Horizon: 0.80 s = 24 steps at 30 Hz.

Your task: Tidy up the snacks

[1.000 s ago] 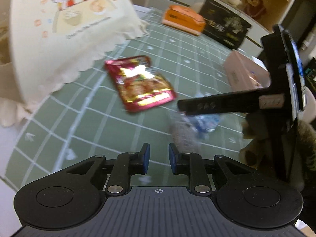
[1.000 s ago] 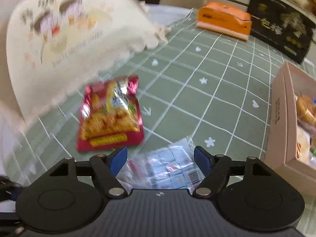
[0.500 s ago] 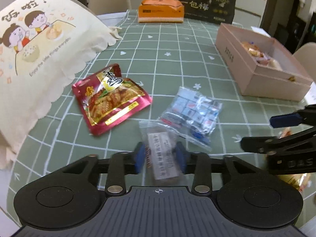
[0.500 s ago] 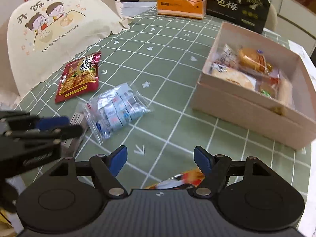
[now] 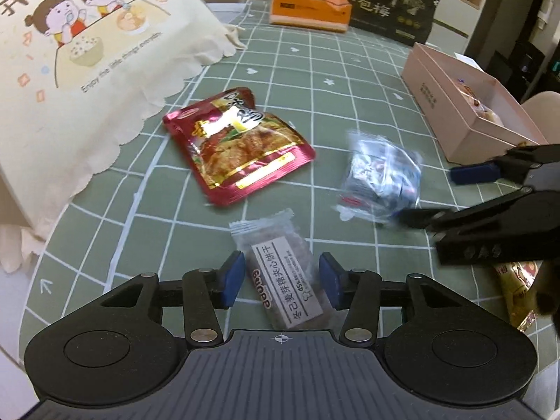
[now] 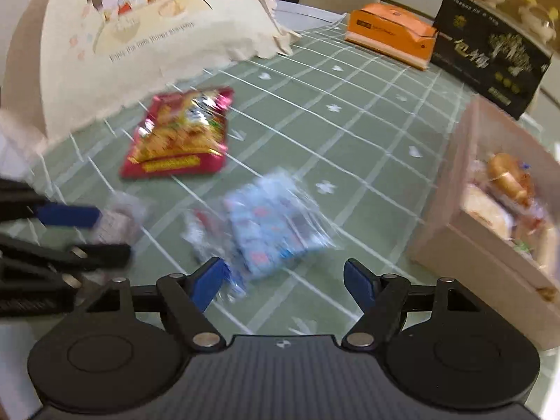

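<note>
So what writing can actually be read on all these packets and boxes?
"冬己麦芽糖夹心饼干" on the clear biscuit packet.
"包梅" on the black box.
"开饭" on the cream food cover; its English line is blurred.
Red pouch, orange box, pink box: print unreadable.

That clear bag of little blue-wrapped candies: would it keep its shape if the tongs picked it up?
Probably not. The clear bag is thin crinkled film around loose pieces, so it would likely sag and shift. Its glossy film may be slippery. It looks light.
</note>
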Motion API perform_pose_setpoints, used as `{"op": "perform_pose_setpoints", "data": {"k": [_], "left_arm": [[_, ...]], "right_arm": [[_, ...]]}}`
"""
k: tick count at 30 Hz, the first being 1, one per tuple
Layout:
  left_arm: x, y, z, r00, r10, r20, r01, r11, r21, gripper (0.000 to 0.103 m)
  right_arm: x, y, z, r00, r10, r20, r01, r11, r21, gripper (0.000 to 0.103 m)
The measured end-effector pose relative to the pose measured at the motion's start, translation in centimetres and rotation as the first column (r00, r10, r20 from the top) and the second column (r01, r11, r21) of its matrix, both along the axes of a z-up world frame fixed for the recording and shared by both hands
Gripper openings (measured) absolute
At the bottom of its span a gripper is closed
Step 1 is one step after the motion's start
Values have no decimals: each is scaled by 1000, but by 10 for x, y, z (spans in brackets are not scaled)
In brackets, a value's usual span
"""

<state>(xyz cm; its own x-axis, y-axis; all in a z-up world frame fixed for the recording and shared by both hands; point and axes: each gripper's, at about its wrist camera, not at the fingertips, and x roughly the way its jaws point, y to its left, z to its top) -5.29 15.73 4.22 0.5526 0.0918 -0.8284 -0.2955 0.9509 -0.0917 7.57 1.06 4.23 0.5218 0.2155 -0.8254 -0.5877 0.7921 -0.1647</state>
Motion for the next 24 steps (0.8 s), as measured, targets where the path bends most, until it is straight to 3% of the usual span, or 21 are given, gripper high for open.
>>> {"op": "perform_pose_setpoints", "data": {"k": [3, 6, 8, 11, 14, 17, 21, 24], "left_arm": [[-1, 1, -1, 1000, -11, 6, 11, 1000, 6, 53], [-8, 6, 0, 1000, 0, 9, 0, 1000, -7, 50], [-13, 11, 0, 1000, 11, 5, -11, 999, -42, 50], [-16, 12, 1, 1000, 4, -9, -5, 998, -57, 50], [-14, 7, 1, 1000, -14, -19, 13, 999, -38, 50], [-5, 3, 0, 999, -29, -31, 28, 999, -33, 50], [4, -4, 0, 998, -23, -55, 22, 1000, -15, 50], [5, -7, 0, 998, 21, -53, -21, 1000, -7, 50]], "right_arm": [[1, -17, 9, 995, -73, 73, 75, 997, -28, 75], [3, -22, 26, 996, -86, 7, 84, 986, 147, 76], [12, -16, 25, 990, -132, -43, 138, 967, 215, 76], [31, 8, 7, 969, -238, -73, 248, 949, 195, 76], [38, 29, -8, 966, -248, -74, 256, 957, 137, 76], [25, 37, -7, 983, -178, -37, 180, 981, 78, 59], [7, 8, 9, 985, -151, -82, 159, 983, 96, 59], [-9, -29, 30, 982, -183, -53, 189, 975, 121, 59]]}}
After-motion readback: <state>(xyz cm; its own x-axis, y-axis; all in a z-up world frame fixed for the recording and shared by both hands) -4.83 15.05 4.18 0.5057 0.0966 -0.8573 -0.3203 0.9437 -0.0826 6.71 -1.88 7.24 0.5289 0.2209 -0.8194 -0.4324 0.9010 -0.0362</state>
